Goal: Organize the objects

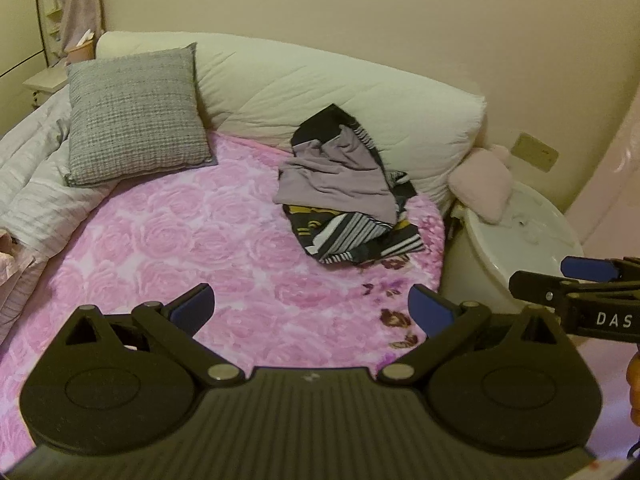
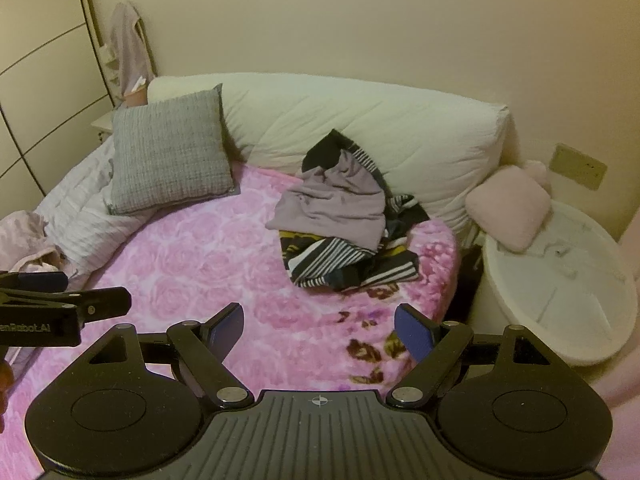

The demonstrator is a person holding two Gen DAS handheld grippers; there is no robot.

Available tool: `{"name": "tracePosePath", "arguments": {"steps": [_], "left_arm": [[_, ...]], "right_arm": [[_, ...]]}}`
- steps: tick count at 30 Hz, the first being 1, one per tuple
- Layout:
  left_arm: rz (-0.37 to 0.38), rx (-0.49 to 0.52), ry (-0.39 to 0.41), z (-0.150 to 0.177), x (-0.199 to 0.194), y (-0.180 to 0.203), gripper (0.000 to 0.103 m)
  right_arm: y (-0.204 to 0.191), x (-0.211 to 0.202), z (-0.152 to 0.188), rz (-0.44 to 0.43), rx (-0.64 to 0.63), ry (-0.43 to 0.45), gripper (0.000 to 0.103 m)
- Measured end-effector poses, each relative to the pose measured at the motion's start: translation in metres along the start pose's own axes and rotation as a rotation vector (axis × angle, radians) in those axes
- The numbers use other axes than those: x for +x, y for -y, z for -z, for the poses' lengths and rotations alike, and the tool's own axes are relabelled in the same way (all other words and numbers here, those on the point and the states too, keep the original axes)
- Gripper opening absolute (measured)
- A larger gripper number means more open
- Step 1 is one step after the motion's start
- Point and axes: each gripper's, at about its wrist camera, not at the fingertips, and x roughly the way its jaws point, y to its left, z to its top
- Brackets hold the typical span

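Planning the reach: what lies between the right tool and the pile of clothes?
Only bare pink floral blanket; right wrist view shows nothing between the open right tool and the clothes pile.

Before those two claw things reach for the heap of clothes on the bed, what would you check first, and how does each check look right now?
1. Left gripper open and empty: ok.
2. Right gripper open and empty: ok.
3. Pile of clothes in plain view of both cameras: ok.
4. Pink blanket between grippers and pile free of other things: ok.
5. Lilac garment lies on top of the striped one, so it can be taken first: ok.
6. How many garments are tangled in the pile: cannot tell.
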Motion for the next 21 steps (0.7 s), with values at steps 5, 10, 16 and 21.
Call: {"name": "tracePosePath", "arguments": {"steps": [5,10,16,21], "left_arm": [[-0.037,-0.023,-0.026,-0.020,0.029,-0.005,0.102],[-0.062,-0.036,-0.050,-0.045,0.063,-0.004,0.102],[-0.085,-0.060,-0.092,-0.075,0.113,0.000,0.102],[-0.101,-0.077,-0.142,-0.096,0.161,0.001,0.102]], "right_arm": [[0.008,0.035,-0.019,-0.020,-0.027,-0.029,0.080],[0.022,0.074,-0.043,-0.038,-0.031,-0.064,0.080],[0.045,0.125,-0.074,-0.048,-0.041,-0.108,0.080],[0.064,0.173,-0.099,-0.070,-0.051,-0.148,0.080]]}}
